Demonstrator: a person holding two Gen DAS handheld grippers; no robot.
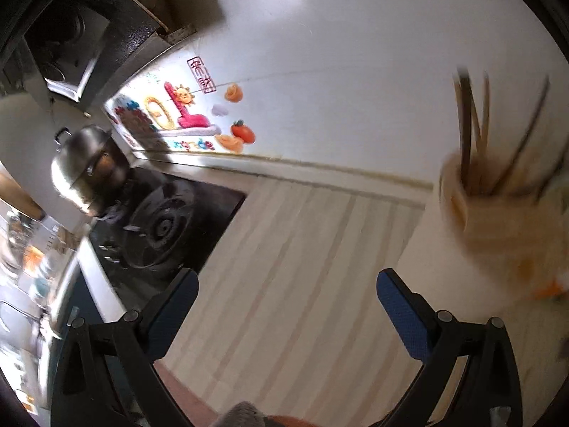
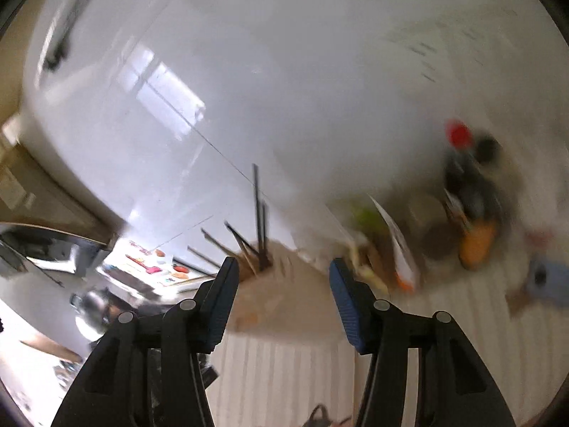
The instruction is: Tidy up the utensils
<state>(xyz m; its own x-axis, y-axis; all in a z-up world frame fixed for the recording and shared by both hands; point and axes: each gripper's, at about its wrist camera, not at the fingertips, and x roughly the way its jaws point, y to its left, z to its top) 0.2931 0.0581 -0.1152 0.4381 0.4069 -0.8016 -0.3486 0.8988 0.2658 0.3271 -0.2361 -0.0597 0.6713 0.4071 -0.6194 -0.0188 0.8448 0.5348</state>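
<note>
Chopsticks (image 1: 476, 131) stand splayed in a beige holder (image 1: 498, 220) (blurred) — on striped counter.

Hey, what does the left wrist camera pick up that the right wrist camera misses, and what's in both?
Only the left wrist view shows the black stove burner and the dark range hood above it.

Only the right wrist view shows the blurred cluster of bottles, one with a red cap, and an orange item near them.

Both show the holder of chopsticks, the colourful wall stickers, the steel pot and the striped counter.
</note>
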